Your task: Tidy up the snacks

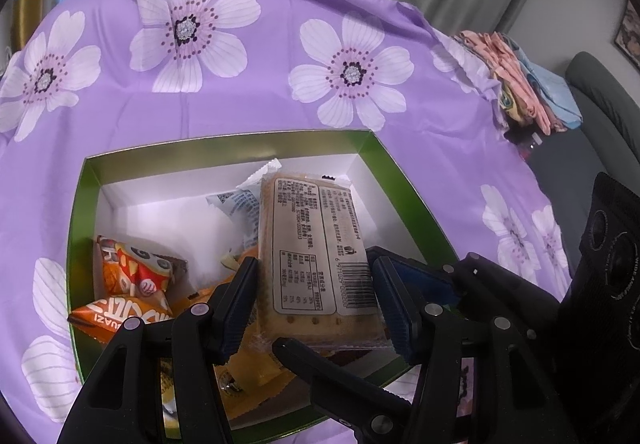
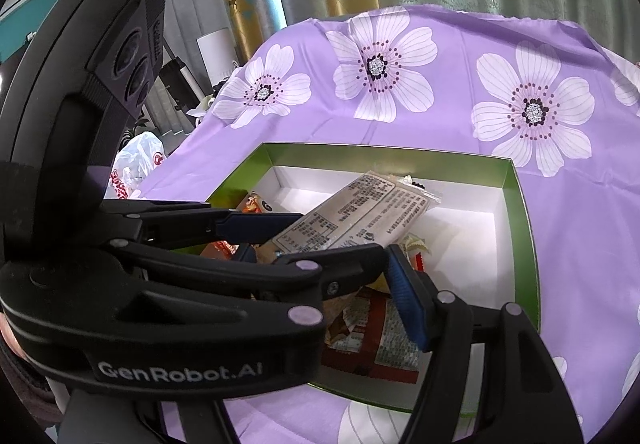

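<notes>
Over the bench's purple flowered cloth (image 1: 248,112) sits the open green box (image 1: 76,244), its floor white. At its left side lie your orange snack packets (image 1: 132,276), with a white-and-blue sachet (image 1: 240,204) further in. Your left tool (image 1: 316,288) grips the clear-wrapped cracker pack (image 1: 316,244) across its width, label and barcode facing up, the pack tilted up over the box with its far end towards the back wall. From the right wrist view, your right tool (image 2: 394,240) stands part-way open just beside that pack; whether its pads touch it, I cannot tell. Below lies a red packet (image 2: 372,344) on the box floor.
</notes>
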The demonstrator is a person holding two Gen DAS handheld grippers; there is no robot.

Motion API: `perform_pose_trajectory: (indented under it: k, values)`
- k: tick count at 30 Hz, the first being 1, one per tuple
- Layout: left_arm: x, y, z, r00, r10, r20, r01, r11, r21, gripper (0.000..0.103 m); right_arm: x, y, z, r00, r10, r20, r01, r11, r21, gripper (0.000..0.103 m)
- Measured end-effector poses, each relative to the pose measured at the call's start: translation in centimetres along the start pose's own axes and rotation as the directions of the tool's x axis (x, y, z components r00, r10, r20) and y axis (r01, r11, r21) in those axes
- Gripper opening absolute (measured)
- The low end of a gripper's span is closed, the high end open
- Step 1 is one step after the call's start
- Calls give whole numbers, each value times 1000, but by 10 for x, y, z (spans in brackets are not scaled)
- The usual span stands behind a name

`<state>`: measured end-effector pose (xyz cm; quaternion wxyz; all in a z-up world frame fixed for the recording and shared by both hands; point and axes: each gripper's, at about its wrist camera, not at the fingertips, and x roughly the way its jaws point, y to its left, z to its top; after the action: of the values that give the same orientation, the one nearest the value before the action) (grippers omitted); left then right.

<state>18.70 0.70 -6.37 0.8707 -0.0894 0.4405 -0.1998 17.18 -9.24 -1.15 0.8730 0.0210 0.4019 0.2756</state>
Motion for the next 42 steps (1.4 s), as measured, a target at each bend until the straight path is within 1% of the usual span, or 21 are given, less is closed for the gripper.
perform_pose_trajectory:
  k: [7,14,26,29,31,32,33,35,37,40,42]
  values:
    - [-1,0,3,1000,-8,3,8,1000,0,59,0,0,1,1000,5,4,-5,1000,2,65]
    - [5,1,4,1000,-10,-16,10,1000,-3,59,2,-2,1,1000,1,-7,-1,1000,3,65]
    - [13,3,4,998,31,-59,-32,999,-17,59,6,-4,1,999,-18,-41,18,1000,9,66]
    - [13,4,4,997,38,-64,-39,999,-18,59,7,-6,1,998,-24,-60,25,999,20,69]
    - [14,3,4,997,44,-69,-45,999,-16,59,9,-7,0,997,-25,-72,27,999,29,75]
    - [14,3,4,996,48,-71,-49,999,-14,59,10,-7,-1,997,-27,-76,30,999,33,76]
    - [14,2,4,996,52,-73,-53,999,-12,60,10,-6,-1,997,-27,-76,30,999,34,76]
    - [16,3,4,995,67,-81,-68,998,-8,71,10,-5,-1,996,-28,-79,31,999,33,78]
    - [16,4,4,993,79,-86,-80,997,-9,77,10,-5,-1,996,-37,-85,40,999,29,80]
    - [16,6,4,992,82,-94,-84,996,-14,79,10,-6,-1,995,-44,-87,47,998,34,85]
    - [16,6,4,991,97,-96,-98,995,-9,81,10,-6,-1,995,-53,-89,56,998,38,85]
